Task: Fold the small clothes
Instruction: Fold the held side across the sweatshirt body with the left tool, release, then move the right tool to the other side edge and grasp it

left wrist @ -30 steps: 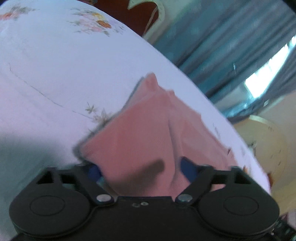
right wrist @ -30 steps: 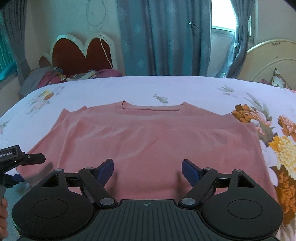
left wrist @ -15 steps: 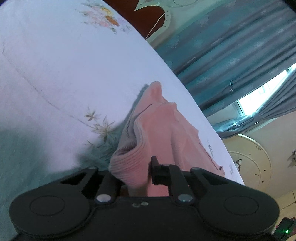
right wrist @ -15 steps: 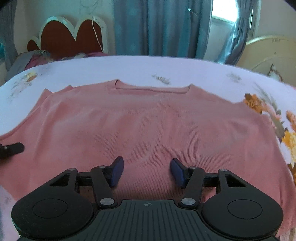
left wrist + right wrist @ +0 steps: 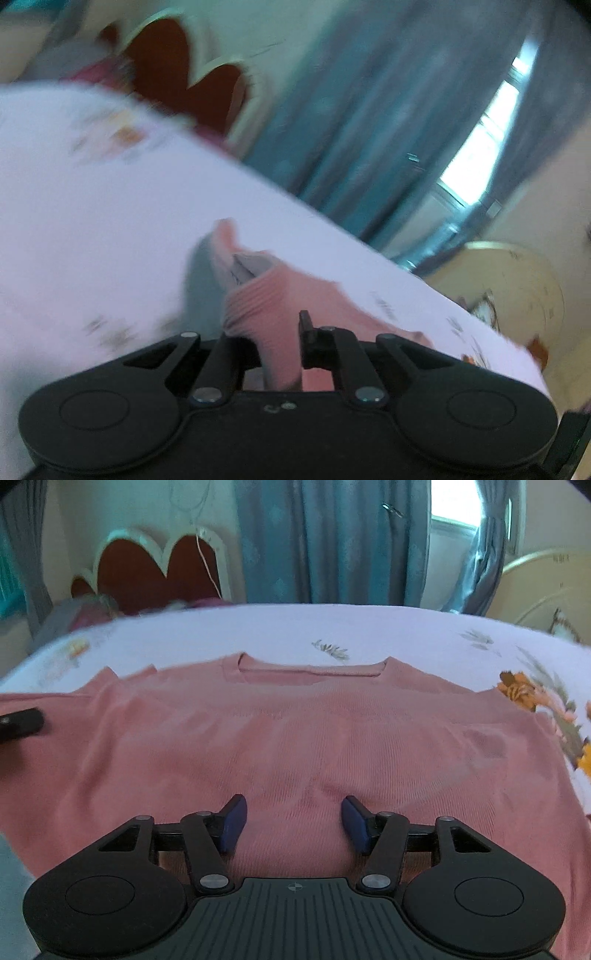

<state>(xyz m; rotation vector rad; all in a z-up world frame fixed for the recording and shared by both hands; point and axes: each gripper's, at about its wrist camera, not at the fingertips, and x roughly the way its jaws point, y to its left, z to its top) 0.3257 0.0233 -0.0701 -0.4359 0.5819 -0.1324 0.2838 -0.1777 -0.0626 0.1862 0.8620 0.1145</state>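
A pink knitted sweater point(image 5: 295, 731) lies flat on the bed, neckline at the far side. My right gripper point(image 5: 293, 821) is low over its near hem. Its blue pads stand apart, the knit lies puckered between them, and I see no pinch. My left gripper point(image 5: 275, 347) is shut on a ribbed edge of the sweater point(image 5: 266, 295) and holds it raised off the sheet, so the cloth hangs folded behind it. In the right wrist view a black finger of the left gripper point(image 5: 18, 723) pokes in at the sweater's left side.
The bed carries a white flowered sheet point(image 5: 369, 635). A red heart-shaped headboard point(image 5: 155, 568) and a heap of clothes point(image 5: 85, 609) are at the far left. Blue curtains point(image 5: 325, 539) hang behind, and a cream rounded bed end point(image 5: 546, 583) stands at the right.
My left gripper closed on the sweater's edge, then lifted and rolled with it. The right gripper's jaws narrowed and it sank closer to the sweater.
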